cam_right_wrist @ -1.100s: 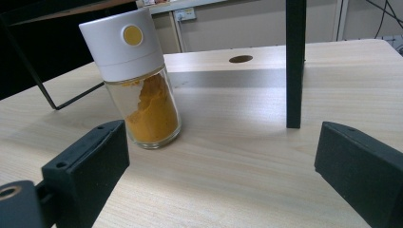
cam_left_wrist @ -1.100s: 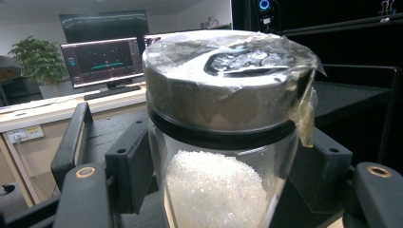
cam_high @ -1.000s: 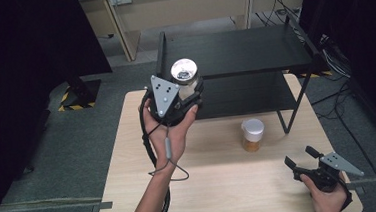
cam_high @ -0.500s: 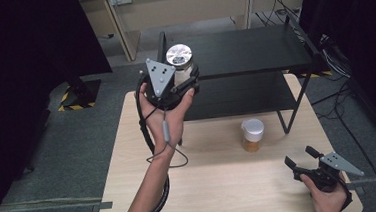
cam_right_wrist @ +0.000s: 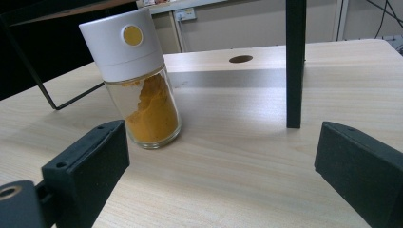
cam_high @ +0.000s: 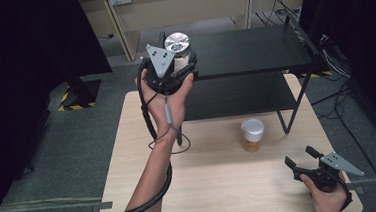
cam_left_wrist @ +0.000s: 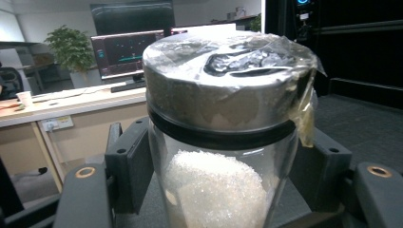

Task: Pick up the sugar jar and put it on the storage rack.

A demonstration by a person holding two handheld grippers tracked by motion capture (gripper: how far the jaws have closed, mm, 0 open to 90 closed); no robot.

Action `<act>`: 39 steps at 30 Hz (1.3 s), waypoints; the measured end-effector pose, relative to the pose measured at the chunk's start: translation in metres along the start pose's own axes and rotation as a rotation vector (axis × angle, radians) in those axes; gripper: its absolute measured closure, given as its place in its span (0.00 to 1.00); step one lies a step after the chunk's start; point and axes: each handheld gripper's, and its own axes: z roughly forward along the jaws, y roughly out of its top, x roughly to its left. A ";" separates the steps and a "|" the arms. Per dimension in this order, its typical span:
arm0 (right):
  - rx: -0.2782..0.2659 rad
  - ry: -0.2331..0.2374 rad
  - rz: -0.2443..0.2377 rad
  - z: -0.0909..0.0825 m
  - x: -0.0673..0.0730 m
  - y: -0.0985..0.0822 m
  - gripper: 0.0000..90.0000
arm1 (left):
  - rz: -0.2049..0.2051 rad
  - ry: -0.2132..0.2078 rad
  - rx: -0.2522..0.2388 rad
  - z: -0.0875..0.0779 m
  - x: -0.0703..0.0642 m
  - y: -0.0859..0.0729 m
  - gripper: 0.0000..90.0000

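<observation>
the left gripper (cam_high: 180,61) is clamped on a glass jar of white crystals (cam_left_wrist: 221,190), pads pressing its sides just below the foil-wrapped metal lid (cam_left_wrist: 228,80). the grip sits high, likely so the base stays free to land flat on the black shelf's top tier (cam_high: 252,51), at 3 o'clock from the jar. the left forearm reaches up from 6 o'clock, palm cupping the gripper, jar upright. the right gripper (cam_high: 300,164) rests low at 4 o'clock on the table (cam_high: 216,184), jaws apart and holding nothing, aimed at the white-capped jar of orange powder (cam_right_wrist: 142,95) near the shelf leg (cam_right_wrist: 294,61), probably next.
</observation>
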 end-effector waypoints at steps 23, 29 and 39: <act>0.001 0.000 -0.002 0.000 0.000 0.000 0.05 | -0.005 0.032 0.035 0.020 -0.002 -0.003 0.34; 0.001 0.001 -0.001 0.000 0.000 0.000 0.05 | -0.031 0.031 0.037 0.023 0.000 -0.003 0.34; 0.001 0.001 -0.001 0.000 0.000 0.000 0.05 | -0.088 0.030 0.037 0.029 0.005 -0.006 0.34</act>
